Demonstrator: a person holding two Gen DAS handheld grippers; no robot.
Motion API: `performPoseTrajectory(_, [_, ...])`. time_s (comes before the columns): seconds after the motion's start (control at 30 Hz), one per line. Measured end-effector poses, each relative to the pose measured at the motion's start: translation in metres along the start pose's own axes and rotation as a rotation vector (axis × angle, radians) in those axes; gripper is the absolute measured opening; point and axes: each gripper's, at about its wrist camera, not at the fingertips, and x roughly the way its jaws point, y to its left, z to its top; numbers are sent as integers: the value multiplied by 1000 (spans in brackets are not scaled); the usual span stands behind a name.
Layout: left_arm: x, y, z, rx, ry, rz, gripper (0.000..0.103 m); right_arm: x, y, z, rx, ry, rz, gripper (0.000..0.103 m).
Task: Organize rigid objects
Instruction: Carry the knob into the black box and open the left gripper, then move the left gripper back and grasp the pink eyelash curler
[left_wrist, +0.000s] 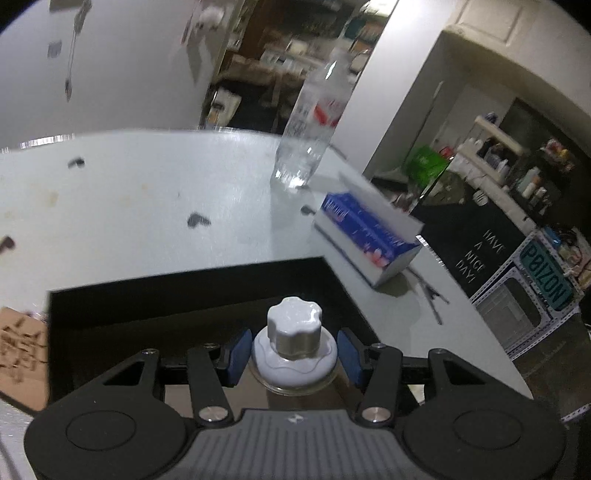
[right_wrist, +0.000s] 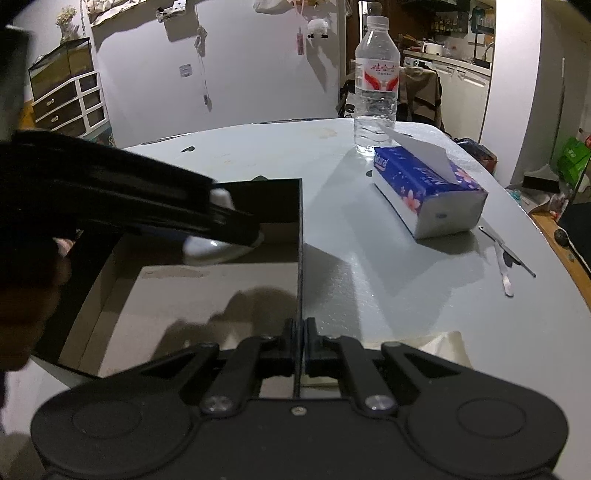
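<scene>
Box (right_wrist: 207, 295), black-walled and open-topped, sits on the pale table (right_wrist: 258, 155) and is the place where the rigid things seem meant to go; its pale floor looks bare in the right wrist view, so the sorting appears barely begun. On the table beyond it, well apart from the box, a water bottle (right_wrist: 376, 85) stands upright just beside a blue tissue pack (right_wrist: 424, 188), with a thin metal tool (right_wrist: 506, 254) lying nearer the edge; whether these are meant for the box cannot be told. The left gripper (left_wrist: 293, 354) is clamped half-wide on a small jar with a white knobbed lid (left_wrist: 294, 325), carried above the box's interior. The right gripper (right_wrist: 300, 343) is pinched together on the box's right wall, steadying it.
</scene>
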Motion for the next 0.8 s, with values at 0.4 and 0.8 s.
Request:
performPoseTrajectory(0.4, [40,21,10,-119,64,4,56,4,5,3,-6,14,19,5])
performPoseTrajectory(0.8, [-20,22,0,-58,-33,-25,95,4,5,3,24,24,3,5])
